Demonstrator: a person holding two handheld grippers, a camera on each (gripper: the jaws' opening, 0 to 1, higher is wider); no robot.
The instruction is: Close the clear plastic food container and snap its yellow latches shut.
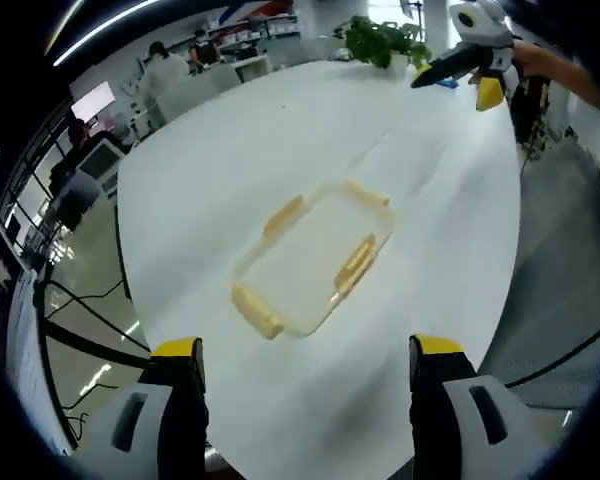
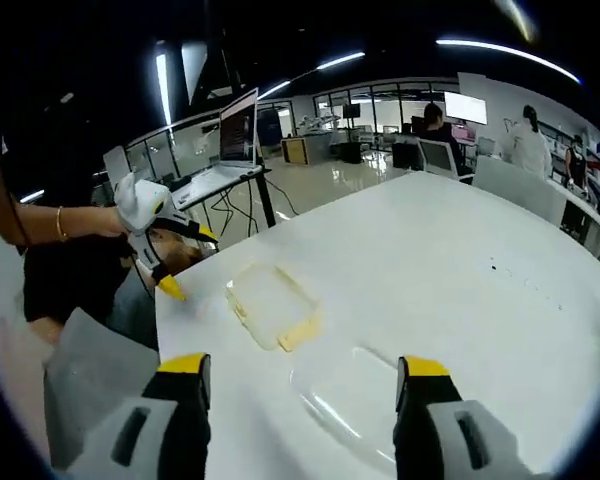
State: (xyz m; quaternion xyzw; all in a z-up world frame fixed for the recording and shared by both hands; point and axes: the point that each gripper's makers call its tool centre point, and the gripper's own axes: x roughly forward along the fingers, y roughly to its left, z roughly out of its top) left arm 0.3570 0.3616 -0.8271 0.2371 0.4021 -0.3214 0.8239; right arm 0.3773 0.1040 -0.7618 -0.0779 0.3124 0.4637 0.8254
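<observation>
White desk [image 1: 450, 290] lying bare | clear container [image 1: 315, 258] sitting ahead, long axis diagonal | left tongs [image 1: 308, 360] nearer, gaping empty | right tongs [image 2: 302, 372] gaping empty

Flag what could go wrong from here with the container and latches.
1. The container sits loose on the smooth white table, so pressing one latch could slide it rather than snap it.
2. The left gripper and right gripper are both open and well clear of it, so approach alignment is unproven.
3. Clear plastic makes the lid's seating hard to judge.
</observation>
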